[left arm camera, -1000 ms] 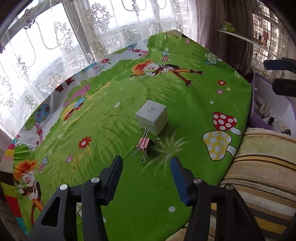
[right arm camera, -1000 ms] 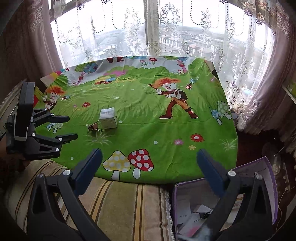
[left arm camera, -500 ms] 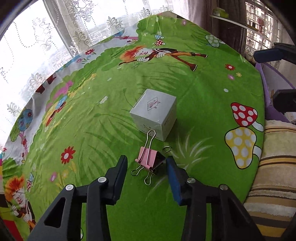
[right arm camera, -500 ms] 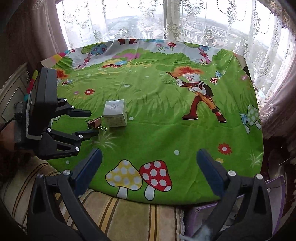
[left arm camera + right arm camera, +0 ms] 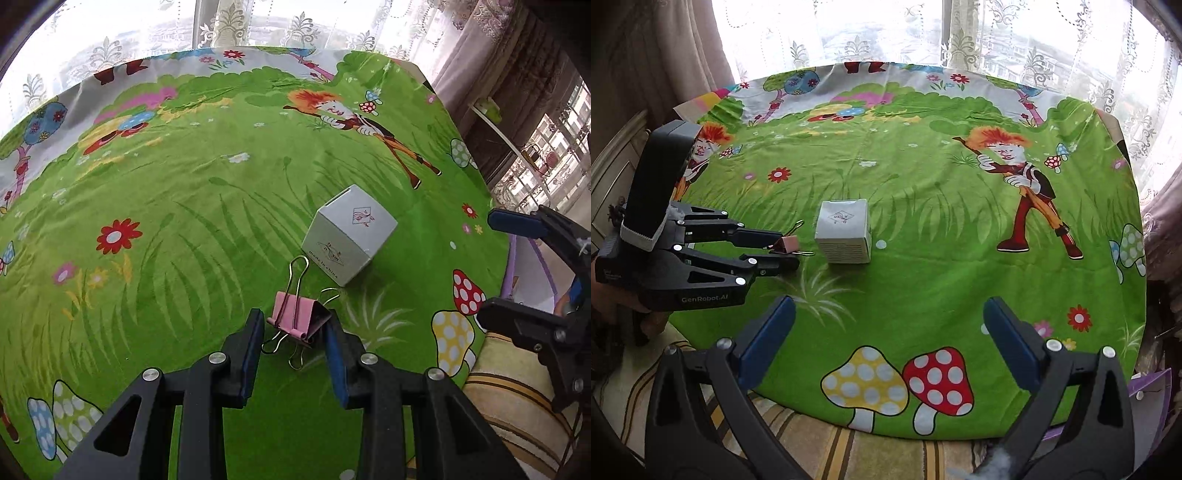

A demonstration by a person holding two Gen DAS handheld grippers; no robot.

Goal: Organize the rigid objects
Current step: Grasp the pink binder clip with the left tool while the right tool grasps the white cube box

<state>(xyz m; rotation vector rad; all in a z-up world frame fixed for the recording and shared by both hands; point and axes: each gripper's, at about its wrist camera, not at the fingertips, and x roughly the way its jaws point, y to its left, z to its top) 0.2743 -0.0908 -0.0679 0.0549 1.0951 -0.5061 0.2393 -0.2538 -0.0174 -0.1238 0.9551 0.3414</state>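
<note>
A table by a lace-curtained window [image 5: 886, 33] is covered with a bright green cartoon cloth [image 5: 184, 221] printed with mushrooms, flowers and orange-haired figures.

Nearest in the left wrist view, the left gripper [image 5: 293, 330] is low over the cloth, its two blue-padded fingers [image 5: 251, 354] set on either side of a pink binder clip [image 5: 297, 321]. The pads stand just beside the clip's folded body; whether they press it or only bracket it cannot be told. The clip lies on the cloth with its wire handles splayed, one reaching toward the far side.

Just beyond the clip, near but apart from it, sits a small white cardboard box [image 5: 349, 236] with a printed emblem on top.

In the right wrist view, the right gripper [image 5: 886, 341] hovers over the near edge of the table with its jaws spread wide and nothing between them, well to the right of the clip [image 5: 788, 243] and box [image 5: 844, 230]. A striped cushion [image 5: 827, 458] lies below the near table edge.
</note>
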